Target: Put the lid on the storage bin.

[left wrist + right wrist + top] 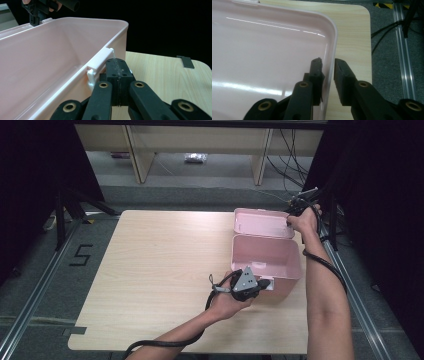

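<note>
Pink box (266, 257), thin stiff plastic, light, prob slippery. Left gripper (117, 65) jaws together at near-wall latch (100, 60); right gripper (328, 68) jaws apart, straddling far lid (262, 50) rim: best hold.

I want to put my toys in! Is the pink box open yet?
Done: the lid stands open on the pink box. In hand: the left tongs, shut, sit by the white latch; the right tongs straddle the lid's edge without pinching it. Left: probably just letting go.

Pink box (267, 257), lid (262, 222) open, table's right side.
</note>
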Tool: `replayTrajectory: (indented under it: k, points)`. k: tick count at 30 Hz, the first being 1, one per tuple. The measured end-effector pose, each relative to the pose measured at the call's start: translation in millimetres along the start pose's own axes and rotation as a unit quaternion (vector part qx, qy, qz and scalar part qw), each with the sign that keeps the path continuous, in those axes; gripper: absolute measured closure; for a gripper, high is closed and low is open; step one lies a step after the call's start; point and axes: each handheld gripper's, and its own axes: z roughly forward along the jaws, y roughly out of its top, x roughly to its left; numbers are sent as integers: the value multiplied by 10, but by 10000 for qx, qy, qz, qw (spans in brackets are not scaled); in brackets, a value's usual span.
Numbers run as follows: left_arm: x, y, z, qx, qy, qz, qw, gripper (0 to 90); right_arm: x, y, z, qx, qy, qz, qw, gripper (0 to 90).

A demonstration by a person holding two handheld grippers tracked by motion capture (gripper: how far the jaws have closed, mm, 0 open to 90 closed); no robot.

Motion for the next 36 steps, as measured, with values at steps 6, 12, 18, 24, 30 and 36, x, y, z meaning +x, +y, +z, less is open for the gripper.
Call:
replayTrajectory:
  k: [6, 12, 18, 24, 30, 36]
  points:
    - [2, 1, 0, 6, -2, -6, 10000, 896, 8, 3, 2, 42, -49, 32, 10000, 834]
    - [1, 4, 1, 12, -1, -30, 10000, 897, 15, 9, -15, 5, -85, 46, 10000, 846]
    - [4, 15, 5, 40, -13, -82, 10000, 897, 5, 8, -54, -79, -31, 130, 9999, 856]
    - [2, 23, 7, 88, -12, -140, 9999, 897, 5, 3, -92, -151, 27, 130, 9998, 861]
    - [-2, 29, 11, 116, -31, -146, 9998, 897, 11, 10, -130, -262, 43, 4, 9996, 866]
    - [-5, 34, 22, 89, -70, -153, 9998, 897, 35, 27, -189, -337, 73, 50, 9994, 870]
